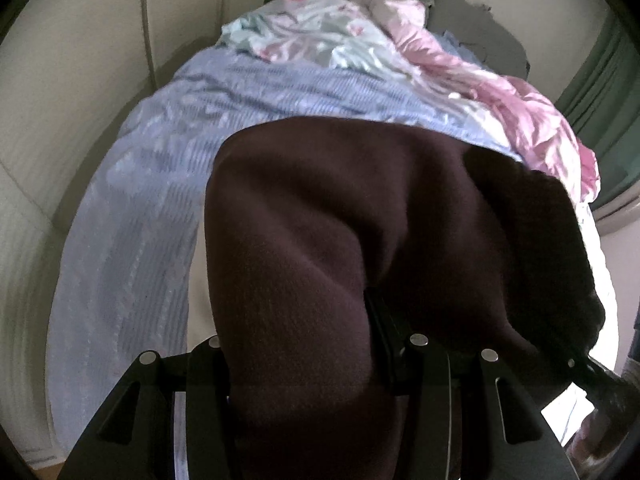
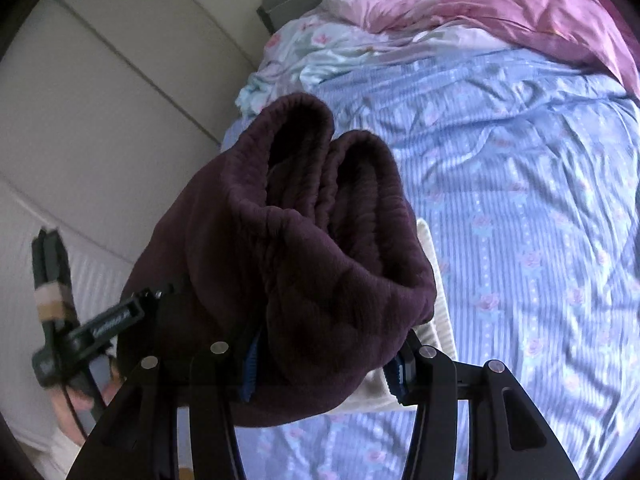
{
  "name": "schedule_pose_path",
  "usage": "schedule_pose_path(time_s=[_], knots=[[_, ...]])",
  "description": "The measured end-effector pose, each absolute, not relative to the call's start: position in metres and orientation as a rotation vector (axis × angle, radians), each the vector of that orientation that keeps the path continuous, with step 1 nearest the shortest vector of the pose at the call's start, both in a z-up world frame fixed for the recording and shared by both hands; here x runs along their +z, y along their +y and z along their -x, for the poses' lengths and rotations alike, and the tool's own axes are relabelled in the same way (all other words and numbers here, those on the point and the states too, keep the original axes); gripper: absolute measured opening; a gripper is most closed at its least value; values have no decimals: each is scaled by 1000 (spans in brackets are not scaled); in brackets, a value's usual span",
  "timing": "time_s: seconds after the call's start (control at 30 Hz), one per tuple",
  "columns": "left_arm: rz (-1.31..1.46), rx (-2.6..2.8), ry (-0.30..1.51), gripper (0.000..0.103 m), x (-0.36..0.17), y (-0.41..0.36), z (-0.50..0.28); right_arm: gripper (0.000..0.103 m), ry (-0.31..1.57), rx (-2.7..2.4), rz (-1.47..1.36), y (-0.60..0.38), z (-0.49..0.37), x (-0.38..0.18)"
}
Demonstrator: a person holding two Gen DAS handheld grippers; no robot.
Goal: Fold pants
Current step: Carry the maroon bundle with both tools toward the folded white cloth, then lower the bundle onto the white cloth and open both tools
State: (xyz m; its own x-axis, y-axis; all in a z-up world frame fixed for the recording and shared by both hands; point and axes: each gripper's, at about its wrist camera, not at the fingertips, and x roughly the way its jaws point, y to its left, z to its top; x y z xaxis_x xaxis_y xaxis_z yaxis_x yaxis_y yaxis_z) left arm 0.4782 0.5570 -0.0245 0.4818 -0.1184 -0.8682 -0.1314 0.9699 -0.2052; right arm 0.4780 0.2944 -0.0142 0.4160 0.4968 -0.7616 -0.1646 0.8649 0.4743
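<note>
Pants, dark maroon fleece, are hanging bunched up in the air above the bed, w/ both claws gripping them. In the right wrist view the right claw is pinching a thick wad of the fabric between its blue-padded fingers, which are sitting fairly wide apart b/c the bundle is filling the gap; two ribbed cuffed openings, prob. the leg ends, are gaping upward side by side above it. Left claw is showing at the left edge of the pants in that same view, its tip buried in the cloth, w/ a hand blurring below it around the handle. In the left wrist view the pants are draping over and between the left claw fingers, hiding most of them; the claw is clamping the fabric, though the exact gap is covered. Something white and ribbed is lying on the bed just under and beside the hanging bundle, touching or not I can't tell. Bed sheet is blue striped w/ small pink flowers. At the far end of the bed a pale floral duvet and a pink satin cover are lying crumpled together by the grey headboard. Cream padded wall panels are running along the left side.
</note>
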Motion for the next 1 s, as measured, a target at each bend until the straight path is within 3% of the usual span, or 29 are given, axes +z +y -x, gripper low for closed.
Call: schedule_pose_path(time_s=[0.2, 0.3, 0.4, 0.6, 0.73, 0.9, 1.0], knots=[[248, 9, 1117, 49, -48, 558, -476, 50, 1146, 438, -353, 296, -472, -38], [256, 44, 1125, 59, -55, 562, -470, 55, 1206, 430, -394, 291, -473, -52], [187, 101, 1132, 75, -53, 561, -466, 62, 1247, 445, -417, 287, -472, -56], [-35, 233, 1105, 76, -14, 547, -443, 71, 1258, 464, -397, 279, -467, -39], [-37, 285, 1058, 78, 23, 533, -412, 79, 1206, 438, -357, 259, -456, -17], [20, 275, 977, 84, 67, 483, -365, 80, 1105, 427, -311, 212, -444, 21], [63, 260, 931, 88, 90, 443, -335, 87, 1038, 452, -256, 183, -423, 50]])
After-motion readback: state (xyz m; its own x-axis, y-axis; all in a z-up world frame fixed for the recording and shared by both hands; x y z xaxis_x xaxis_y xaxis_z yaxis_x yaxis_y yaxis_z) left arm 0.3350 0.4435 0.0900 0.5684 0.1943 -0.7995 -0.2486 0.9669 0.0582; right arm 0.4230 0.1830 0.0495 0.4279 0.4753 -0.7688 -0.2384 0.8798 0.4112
